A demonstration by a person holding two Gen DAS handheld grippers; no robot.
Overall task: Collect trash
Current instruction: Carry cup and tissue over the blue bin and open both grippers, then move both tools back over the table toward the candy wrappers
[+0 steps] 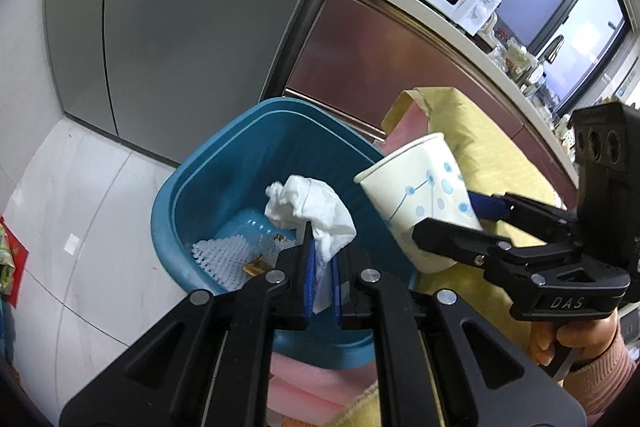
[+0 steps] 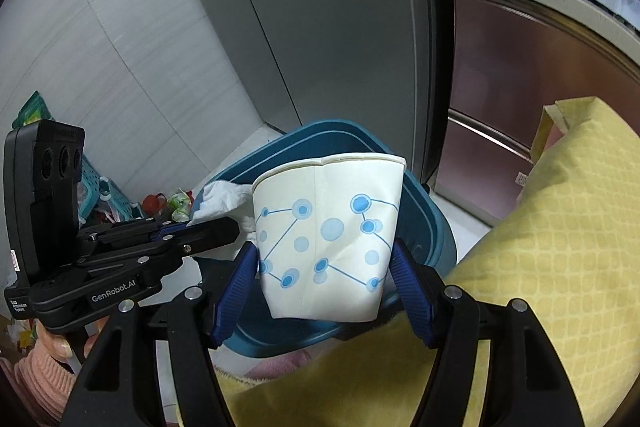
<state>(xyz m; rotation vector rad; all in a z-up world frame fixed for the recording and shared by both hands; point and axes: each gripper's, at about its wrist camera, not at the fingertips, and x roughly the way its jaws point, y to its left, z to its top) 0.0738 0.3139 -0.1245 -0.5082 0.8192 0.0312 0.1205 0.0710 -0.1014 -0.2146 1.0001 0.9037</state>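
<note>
Presently the left gripper (image 1: 320, 259) is pressed nearly together, its blue pads pinching the lower end of a crumpled white tissue (image 1: 310, 213). The tissue hangs over the open mouth of the blue bin (image 1: 208, 183), well inside its rim. The gripper points steeply down toward the bin's interior, where white foam netting (image 1: 222, 259) and small brown scraps lie on the bottom.

The right gripper (image 2: 324, 263) stands spread wide, its ribbed blue pads (image 2: 240, 291) pressing both flanks of a white paper cup (image 2: 328, 235) printed with blue dots and lines. The cup's wall is creased where it is squeezed, and its mouth tilts toward the bin. It is held above the bin's rim on the side nearest the yellow cloth (image 2: 552, 251), partly over the opening. This gripper also angles downward. A hand (image 1: 560, 343) in a pink knitted sleeve grips its handle in the left wrist view.

The bin stands on the pale tiled floor (image 1: 80, 211) in front of a grey refrigerator (image 1: 180, 27), with the yellow cloth just beside it.
</note>
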